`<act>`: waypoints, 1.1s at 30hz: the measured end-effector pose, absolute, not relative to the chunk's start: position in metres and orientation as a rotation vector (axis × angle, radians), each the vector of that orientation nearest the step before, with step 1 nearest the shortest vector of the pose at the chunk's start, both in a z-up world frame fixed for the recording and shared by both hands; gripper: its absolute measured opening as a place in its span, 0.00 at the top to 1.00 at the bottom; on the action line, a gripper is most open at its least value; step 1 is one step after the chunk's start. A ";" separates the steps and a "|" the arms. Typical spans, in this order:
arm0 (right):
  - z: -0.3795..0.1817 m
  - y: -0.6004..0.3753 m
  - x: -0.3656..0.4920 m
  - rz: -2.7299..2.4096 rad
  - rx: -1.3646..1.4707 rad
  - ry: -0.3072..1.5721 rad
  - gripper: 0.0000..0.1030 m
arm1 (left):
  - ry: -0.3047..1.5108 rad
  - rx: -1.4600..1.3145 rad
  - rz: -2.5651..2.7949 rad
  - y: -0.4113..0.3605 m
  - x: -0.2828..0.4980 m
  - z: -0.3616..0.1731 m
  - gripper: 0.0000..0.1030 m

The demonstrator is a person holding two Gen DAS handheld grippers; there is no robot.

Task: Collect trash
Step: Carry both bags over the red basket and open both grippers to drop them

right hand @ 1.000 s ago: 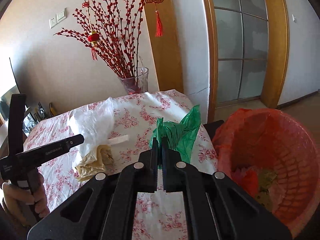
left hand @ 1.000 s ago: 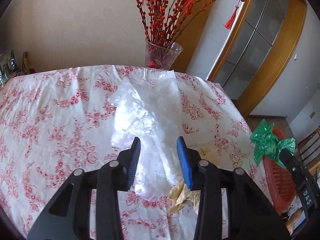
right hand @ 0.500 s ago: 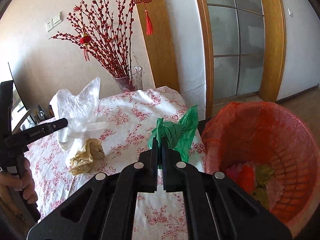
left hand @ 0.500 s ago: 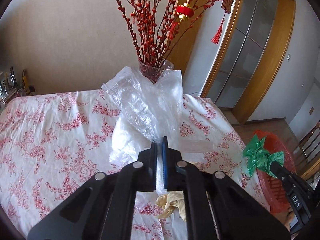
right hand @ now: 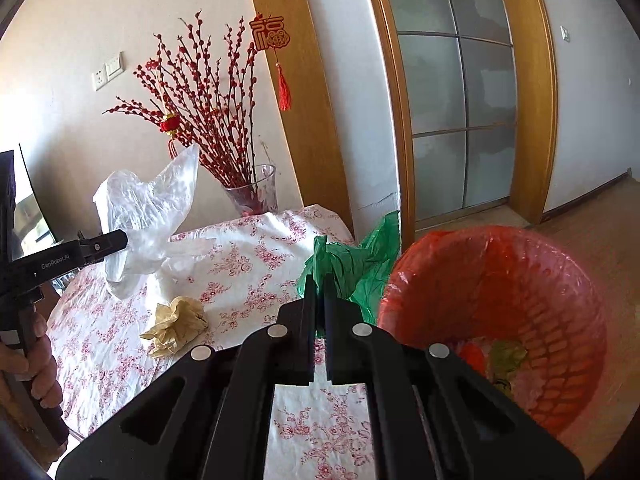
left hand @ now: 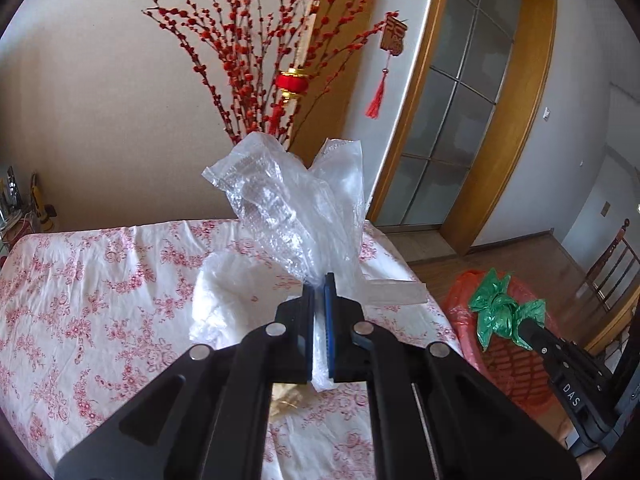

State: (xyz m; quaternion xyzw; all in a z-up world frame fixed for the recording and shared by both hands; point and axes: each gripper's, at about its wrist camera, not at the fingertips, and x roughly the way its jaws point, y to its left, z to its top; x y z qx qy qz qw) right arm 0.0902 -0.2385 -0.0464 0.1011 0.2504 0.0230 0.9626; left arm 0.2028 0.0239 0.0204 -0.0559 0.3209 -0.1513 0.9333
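Note:
My left gripper point(left hand: 319, 280) is shut on a clear plastic bag point(left hand: 296, 208), which hangs lifted above the flowered tablecloth point(left hand: 100, 280). In the right wrist view that same clear plastic bag point(right hand: 148, 208) dangles from the left gripper point(right hand: 124, 240) at the far left. My right gripper point(right hand: 319, 280) is shut on a crumpled green plastic bag point(right hand: 352, 260), held beside the rim of the red trash basket point(right hand: 500, 320). From the left wrist view the green plastic bag point(left hand: 500, 308) sits over the red trash basket point(left hand: 508, 364). A crumpled yellowish wrapper point(right hand: 176, 324) lies on the cloth.
A glass vase point(right hand: 254, 196) of red berry branches stands at the table's far edge by the wall. A flat clear plastic strip point(left hand: 396, 292) lies near the table's right edge. A wooden chair point(left hand: 612, 268) stands beyond the basket. A hand point(right hand: 36, 360) grips the left handle.
The left jaws closed on the clear bag and lifted it off the cloth. The right gripper carried the green bag closer to the basket.

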 end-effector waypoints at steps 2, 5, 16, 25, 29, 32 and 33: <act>-0.042 -0.249 0.083 0.032 0.210 0.495 0.96 | 0.656 -0.110 -0.342 0.008 0.197 0.021 0.94; -0.038 -0.263 0.072 0.008 0.216 0.480 0.96 | 0.658 -0.104 -0.391 -0.014 0.190 0.022 0.94; -0.033 -0.314 0.040 -0.087 0.254 0.448 0.96 | 0.696 -0.074 -0.540 -0.089 0.170 0.012 0.94; -0.038 -0.350 0.027 -0.149 0.299 0.436 0.96 | 0.720 -0.045 -0.622 -0.131 0.162 0.004 0.94; -0.039 -0.362 0.023 -0.167 0.314 0.430 0.96 | 0.730 -0.034 -0.649 -0.146 0.163 -0.002 0.94; -0.039 -0.368 0.022 -0.176 0.321 0.425 0.96 | 0.735 -0.024 -0.665 -0.158 0.162 -0.005 0.94; -0.039 -0.370 0.021 -0.178 0.323 0.423 0.96 | 0.738 -0.022 -0.669 -0.162 0.161 -0.005 0.94</act>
